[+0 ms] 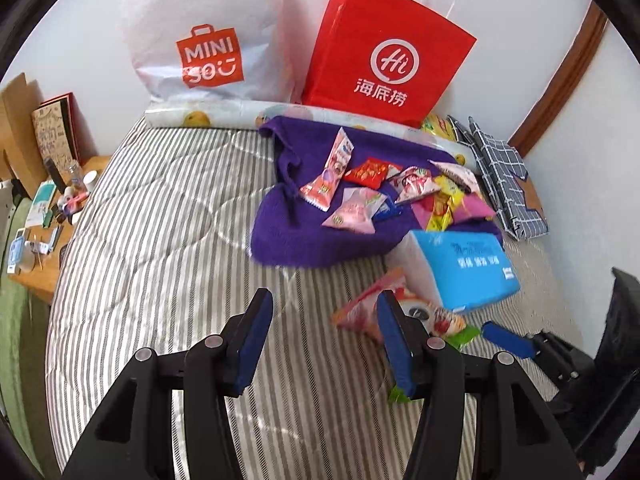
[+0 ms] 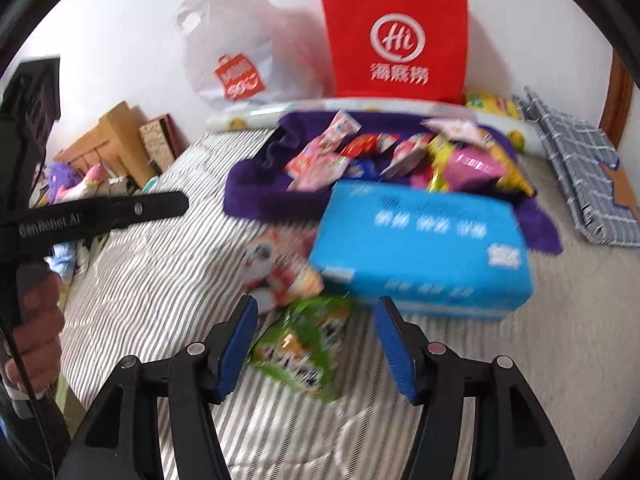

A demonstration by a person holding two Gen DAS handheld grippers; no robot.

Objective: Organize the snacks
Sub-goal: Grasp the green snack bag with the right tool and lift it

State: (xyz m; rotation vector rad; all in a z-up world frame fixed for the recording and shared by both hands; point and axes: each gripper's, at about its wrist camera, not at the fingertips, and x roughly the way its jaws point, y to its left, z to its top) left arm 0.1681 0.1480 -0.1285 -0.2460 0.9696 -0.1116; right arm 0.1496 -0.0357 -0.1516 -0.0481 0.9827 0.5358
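A pile of small snack packets lies on a purple cloth at the far side of the striped bed. A blue box rests at the cloth's near edge. My left gripper is open over bare bedding, and a pink-and-orange packet lies just behind its right finger. My right gripper is open and low over a green snack packet, which lies flat between its fingers with the pads off it. The blue box and a red-and-white packet lie just beyond.
A red paper bag and a white plastic bag stand against the wall behind a rolled mat. A folded checked cloth lies at the right. A cluttered wooden side table is on the left. A person's hand holds the left gripper's handle.
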